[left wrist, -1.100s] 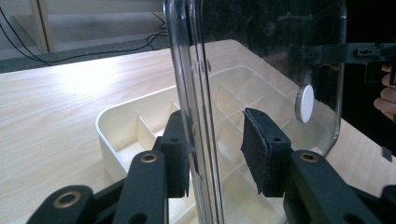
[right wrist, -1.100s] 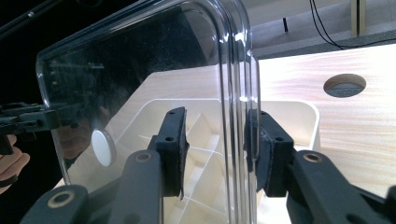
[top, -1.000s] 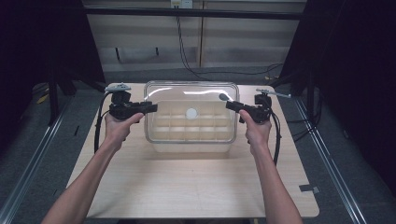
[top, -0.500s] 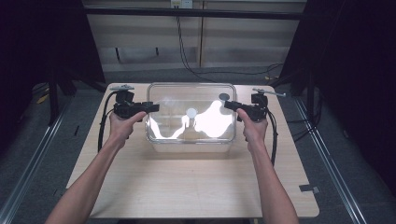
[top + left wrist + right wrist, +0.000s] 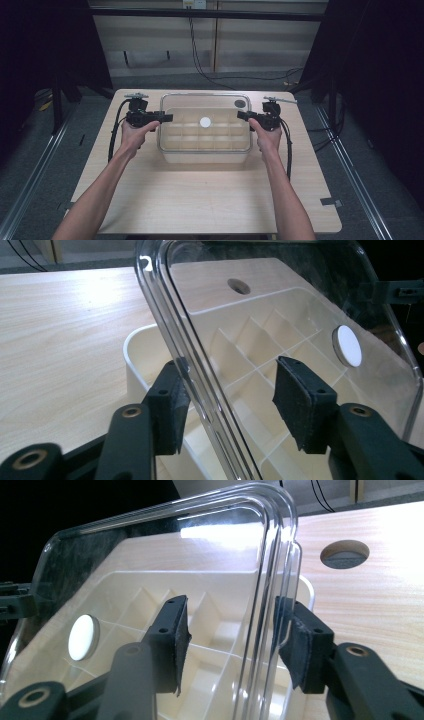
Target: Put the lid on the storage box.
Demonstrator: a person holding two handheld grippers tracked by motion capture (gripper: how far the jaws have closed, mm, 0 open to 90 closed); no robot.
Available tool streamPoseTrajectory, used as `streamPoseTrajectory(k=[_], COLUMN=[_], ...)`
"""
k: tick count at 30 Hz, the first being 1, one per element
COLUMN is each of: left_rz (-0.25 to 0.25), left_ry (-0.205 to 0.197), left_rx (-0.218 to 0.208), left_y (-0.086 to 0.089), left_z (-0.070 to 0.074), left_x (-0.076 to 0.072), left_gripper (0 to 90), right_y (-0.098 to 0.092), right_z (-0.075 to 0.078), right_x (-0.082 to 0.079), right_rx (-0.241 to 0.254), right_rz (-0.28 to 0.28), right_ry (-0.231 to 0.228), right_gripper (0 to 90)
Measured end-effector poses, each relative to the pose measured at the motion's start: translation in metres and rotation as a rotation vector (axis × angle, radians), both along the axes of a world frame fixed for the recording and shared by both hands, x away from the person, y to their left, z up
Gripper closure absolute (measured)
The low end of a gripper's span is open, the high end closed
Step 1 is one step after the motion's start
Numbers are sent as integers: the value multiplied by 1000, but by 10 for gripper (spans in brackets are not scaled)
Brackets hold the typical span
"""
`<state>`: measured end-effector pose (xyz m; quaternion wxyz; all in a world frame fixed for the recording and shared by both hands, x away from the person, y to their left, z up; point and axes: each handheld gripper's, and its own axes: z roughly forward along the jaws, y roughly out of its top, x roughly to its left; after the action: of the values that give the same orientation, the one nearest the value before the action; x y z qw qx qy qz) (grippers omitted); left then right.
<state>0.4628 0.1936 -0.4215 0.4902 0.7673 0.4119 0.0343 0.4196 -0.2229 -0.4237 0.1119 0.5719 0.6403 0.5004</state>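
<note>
this looks like a lab or test bay set up for recording, not a home. a plain light-wood table [image 5: 200, 200] stands alone on a grey floor [image 5: 40, 165], with metal rails [image 5: 30, 180] running along the floor past its left and right edges. dark curtains [image 5: 380, 75] close off both sides. behind the table's far edge are bare pale panels [image 5: 160, 45], with black cables [image 5: 200, 55] hanging down them and trailing across the floor. a round cable hole [image 5: 240, 103] is cut in the table near its far right corner, and a strip of tape [image 5: 331, 202] lies on the floor by its near right corner.
</note>
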Motion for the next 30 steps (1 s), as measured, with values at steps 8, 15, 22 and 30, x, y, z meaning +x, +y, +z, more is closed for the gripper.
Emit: streamPoseTrajectory(k=[8,15,22,30], left_rz=[4,23,37,33], left_ry=[27,39,46,64], left_rx=[19,41,68,73], left_y=[-3,-4,-4,-2], left_z=[-11,-17,-24,-27], left_x=[5,4,7,9], left_gripper=[424,419,408,394], right_y=[2,6,2,2], right_z=[-11,-18,-23,-26], right_x=[7,10,9,11], right_rx=[-24,-139,-112,-110], right_rz=[-17,-49,-62,-71], right_ry=[42,71,83,98], right_gripper=[463,451,486,488])
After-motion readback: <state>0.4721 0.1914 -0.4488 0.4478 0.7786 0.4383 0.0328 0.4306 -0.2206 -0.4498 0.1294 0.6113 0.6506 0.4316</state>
